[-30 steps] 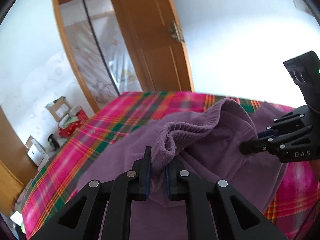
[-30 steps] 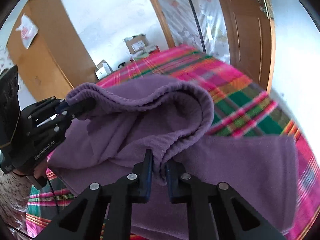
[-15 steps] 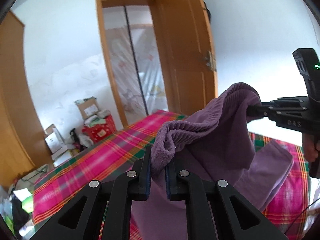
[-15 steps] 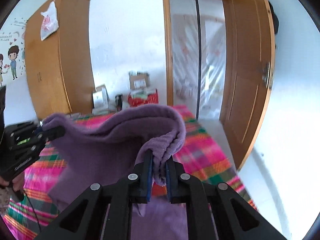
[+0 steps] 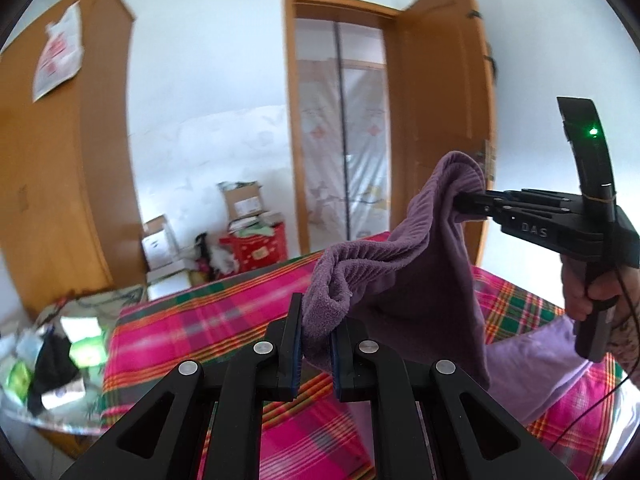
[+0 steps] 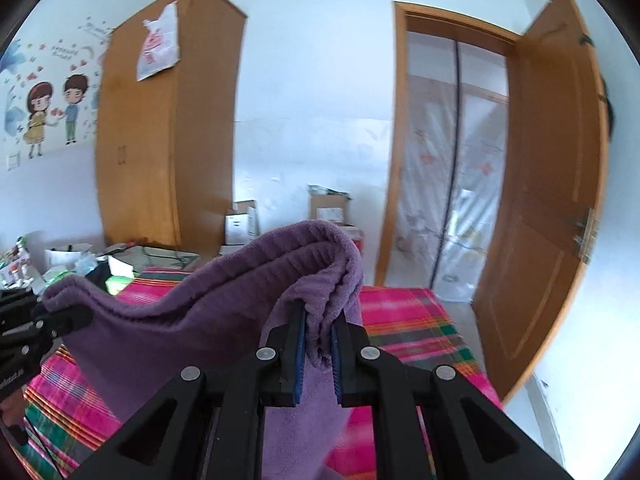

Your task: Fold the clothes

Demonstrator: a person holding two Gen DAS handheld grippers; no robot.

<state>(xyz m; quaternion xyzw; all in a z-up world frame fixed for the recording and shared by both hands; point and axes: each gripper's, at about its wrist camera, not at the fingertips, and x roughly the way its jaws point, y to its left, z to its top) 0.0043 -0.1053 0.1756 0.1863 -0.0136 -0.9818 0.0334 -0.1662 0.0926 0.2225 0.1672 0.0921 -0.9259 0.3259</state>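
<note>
Pink plaid bedspread (image 5: 192, 320) across the bed. Tall wooden wardrobe (image 6: 164, 128) against the wall, plastic bag (image 6: 158, 46) stuck on its side. Cardboard boxes (image 5: 244, 202) piled near the open wooden door (image 6: 556, 184). Cartoon stickers (image 6: 52, 112) on the wall.

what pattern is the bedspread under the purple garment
Pink, green and orange plaid bedspread; the left wrist view shows it best.

Garment (image 5: 420, 280) hangs above the bed (image 5: 200, 332), pinched between left gripper (image 5: 314, 330) at 6 o'clock and right gripper (image 5: 460, 200) at 2 o'clock; wardrobe (image 5: 52, 168) at 9 o'clock.
</note>
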